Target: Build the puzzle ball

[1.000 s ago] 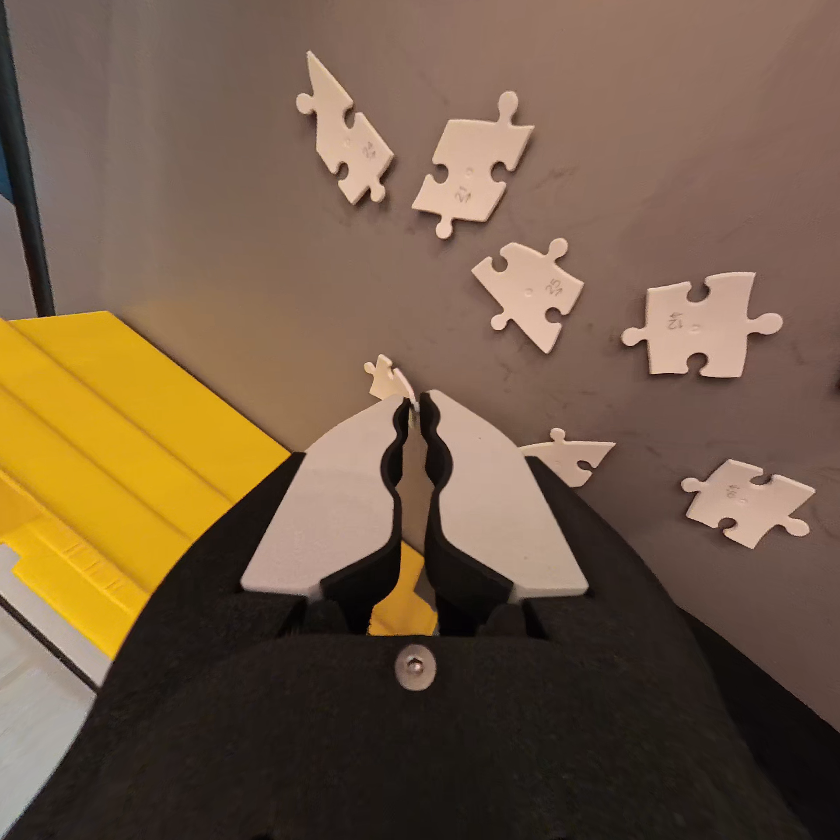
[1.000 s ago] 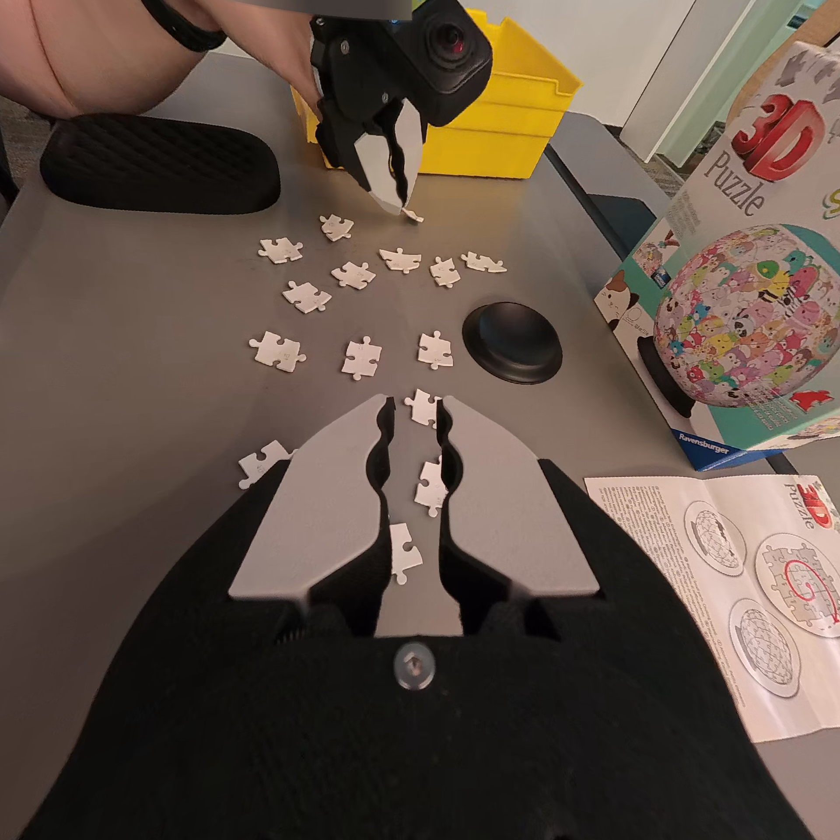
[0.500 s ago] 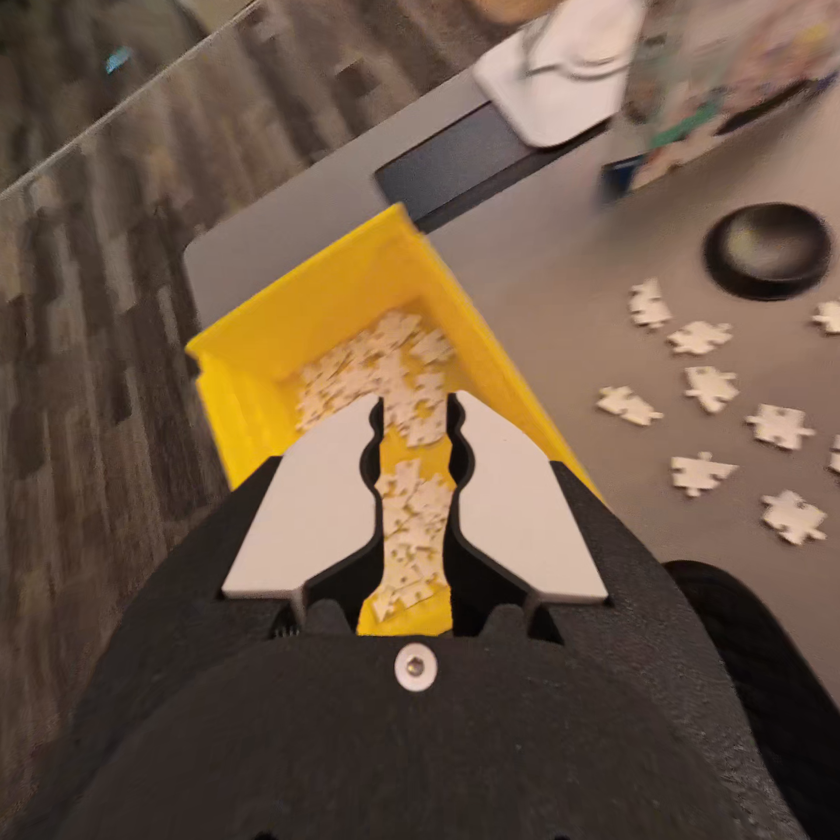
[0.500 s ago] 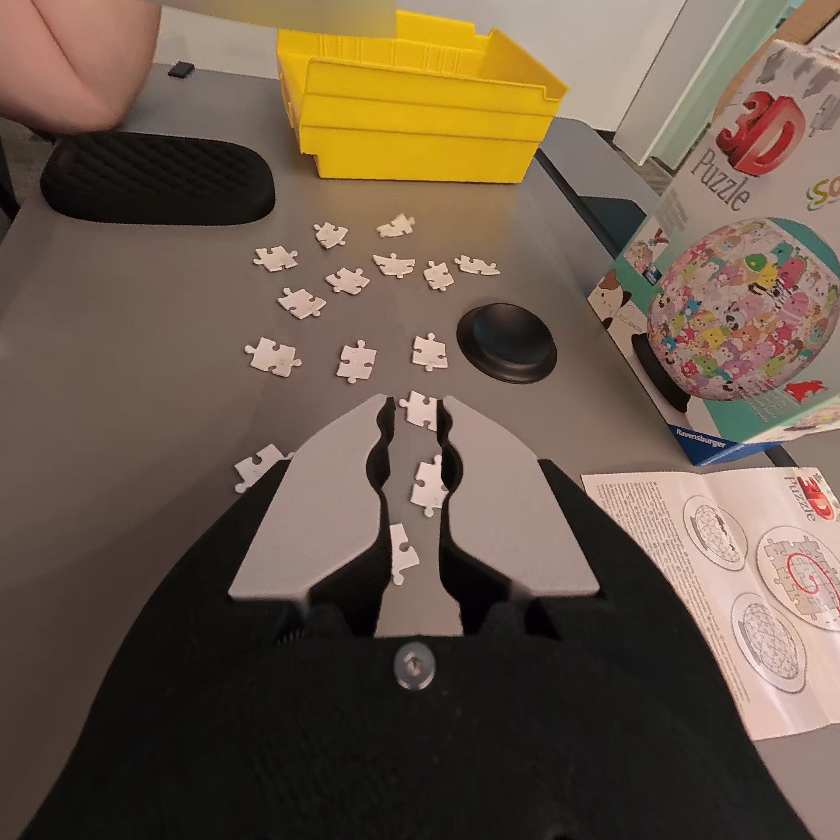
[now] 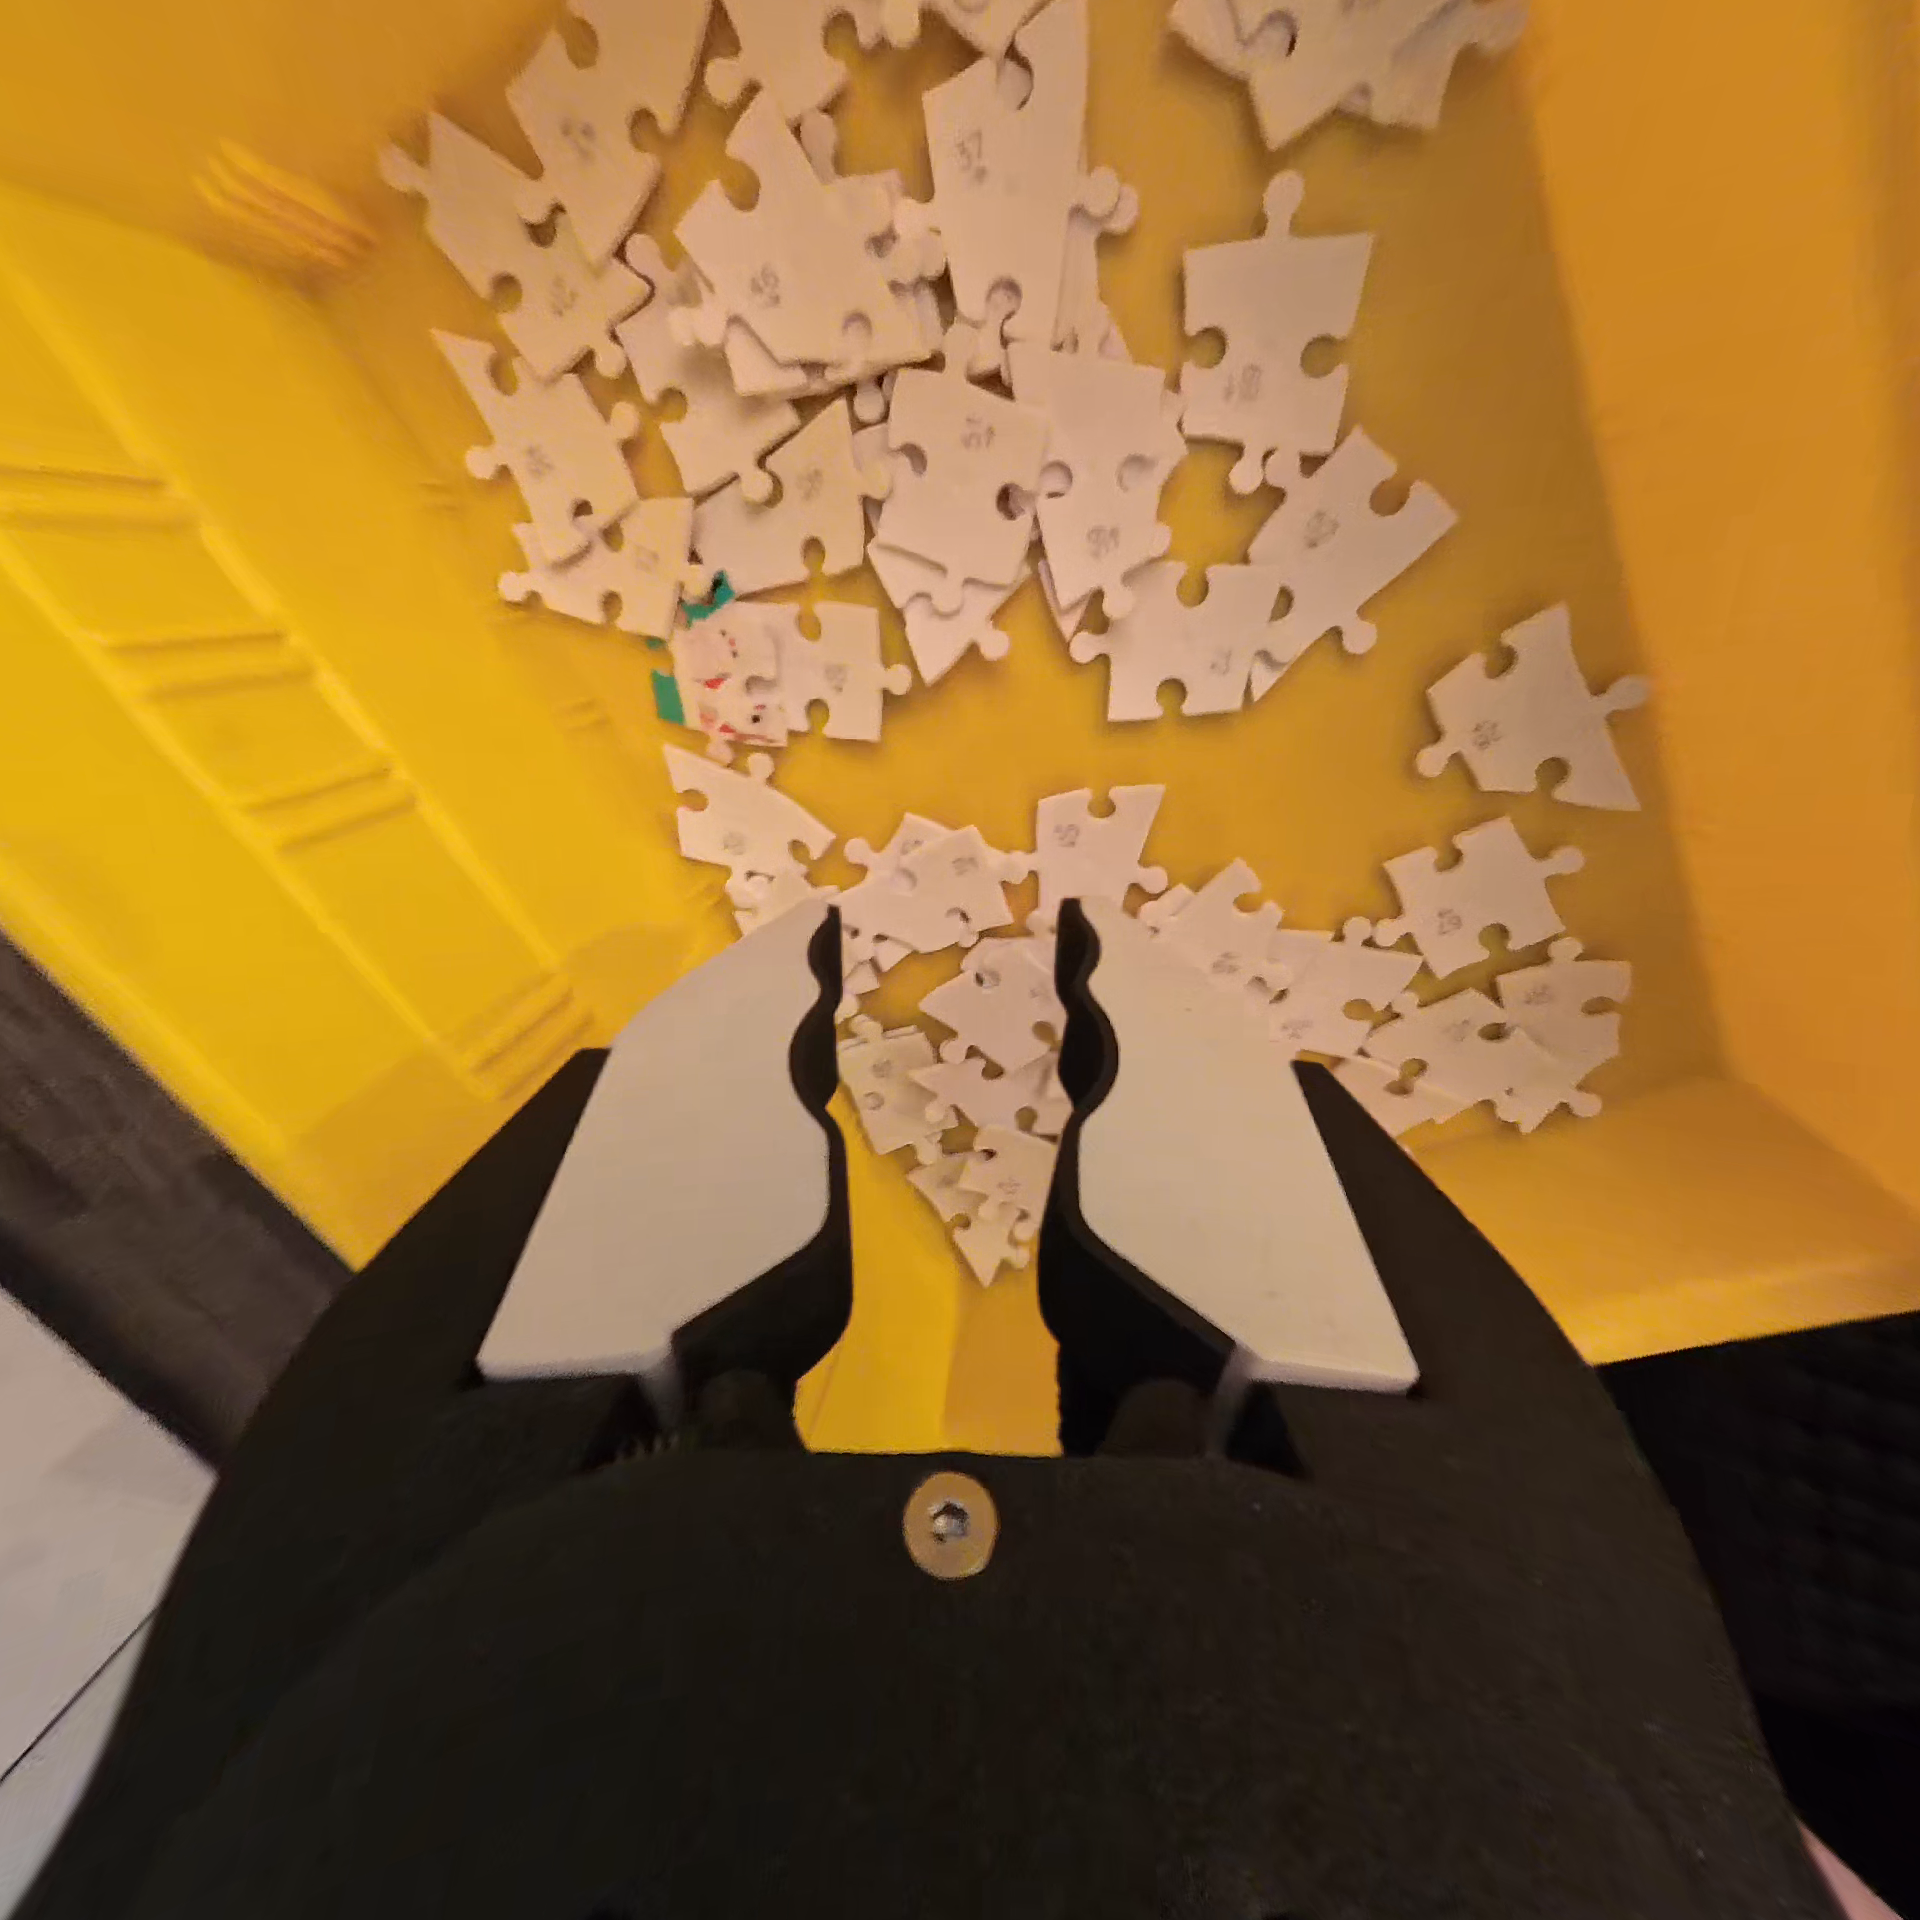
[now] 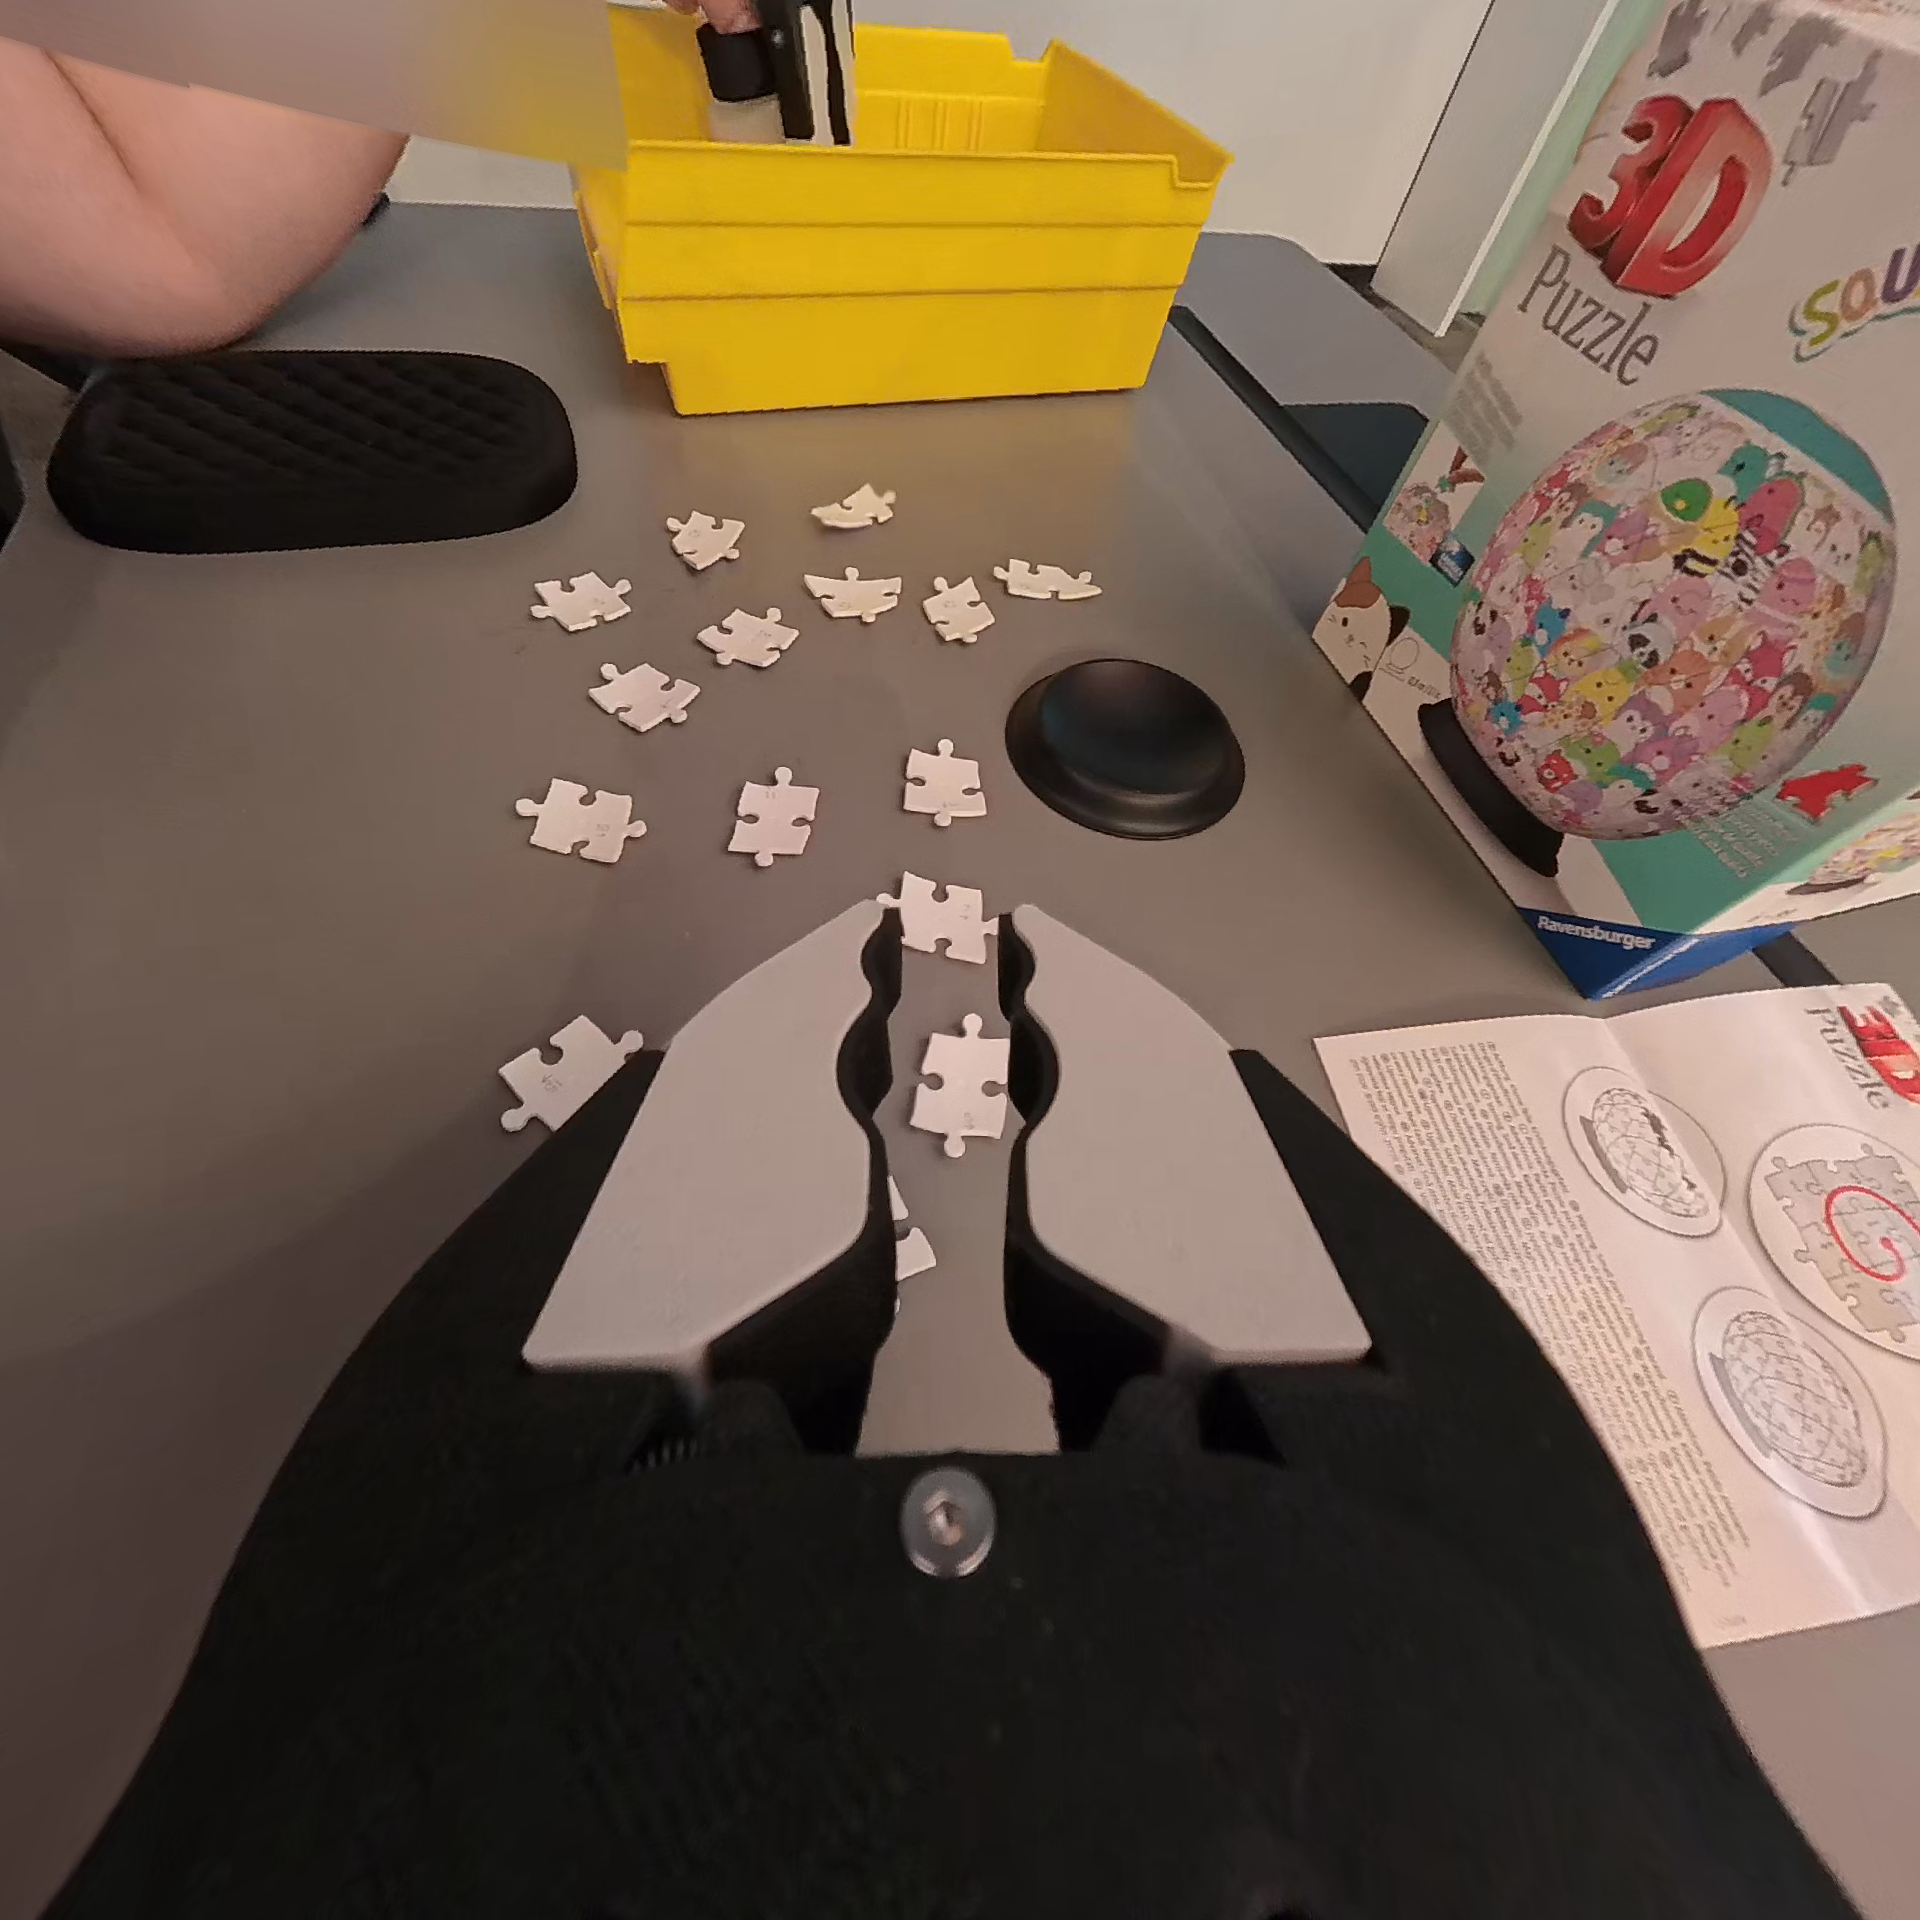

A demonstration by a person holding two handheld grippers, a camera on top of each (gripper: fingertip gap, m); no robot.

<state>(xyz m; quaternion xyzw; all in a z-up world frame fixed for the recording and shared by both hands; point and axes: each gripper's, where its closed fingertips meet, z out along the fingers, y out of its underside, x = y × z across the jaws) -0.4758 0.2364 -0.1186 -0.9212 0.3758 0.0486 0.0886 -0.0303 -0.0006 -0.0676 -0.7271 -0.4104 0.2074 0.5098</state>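
Prob. an office: grey desk (image 6: 260,935) w/ black wrist rest (image 6: 312,447).

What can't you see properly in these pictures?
- Numbers on the puzzle pieces in the yellow bin: left wrist view, blurred by motion.
- Pieces behind the left claw: hidden by its fingers.
- A piece under the right claw: right wrist view, only an edge shows at.
- The left claw's tips from the right wrist view: the bin wall hides them.
- The puzzle box: cut off by the picture's right edge.
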